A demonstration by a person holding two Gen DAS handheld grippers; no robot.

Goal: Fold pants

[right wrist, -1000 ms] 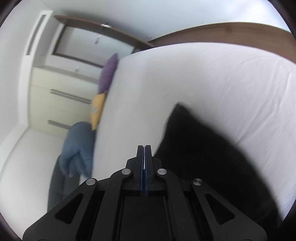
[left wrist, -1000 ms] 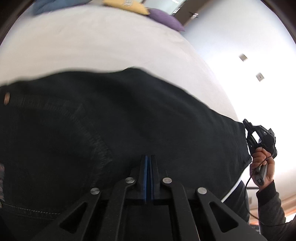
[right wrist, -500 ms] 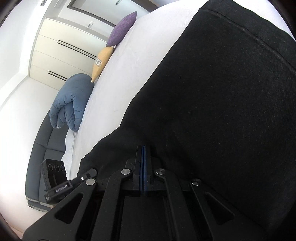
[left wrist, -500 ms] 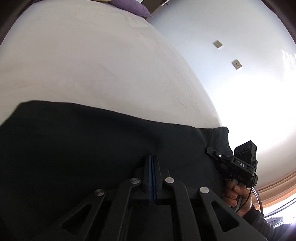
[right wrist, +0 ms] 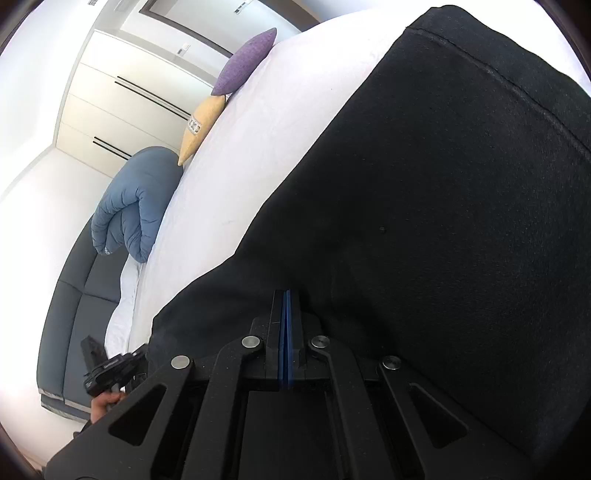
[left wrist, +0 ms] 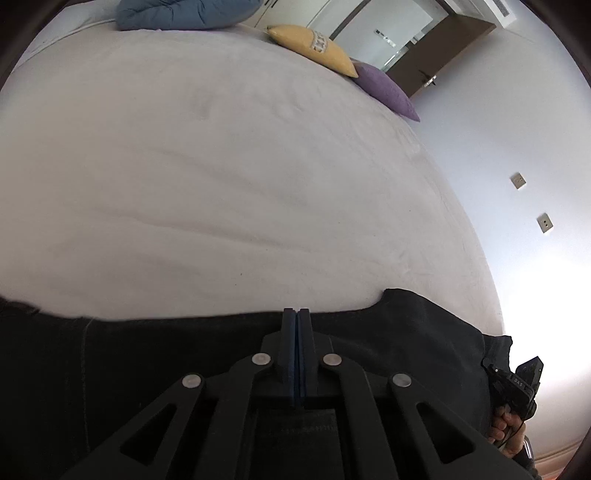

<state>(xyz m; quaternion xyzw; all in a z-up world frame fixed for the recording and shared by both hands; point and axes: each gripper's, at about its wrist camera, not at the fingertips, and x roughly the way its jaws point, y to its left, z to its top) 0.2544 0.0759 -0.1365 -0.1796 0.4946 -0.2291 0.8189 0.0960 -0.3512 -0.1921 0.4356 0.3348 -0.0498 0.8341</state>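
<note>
Seemingly pants (left wrist: 388,332) beneath both closed jaws.

Black pants (right wrist: 424,221) spread flat along the near edge of the white bed (left wrist: 240,184), stitched hem at far right.

Premises: a home bedroom. A bed (left wrist: 229,192) with a white sheet fills the room. At its far end lie a folded blue duvet (left wrist: 184,13), a yellow cushion (left wrist: 314,48) and a purple cushion (left wrist: 384,90). Cream built-in wardrobes (right wrist: 110,107) with dark bar handles line one wall; a brown door (left wrist: 436,62) stands beyond.
</note>
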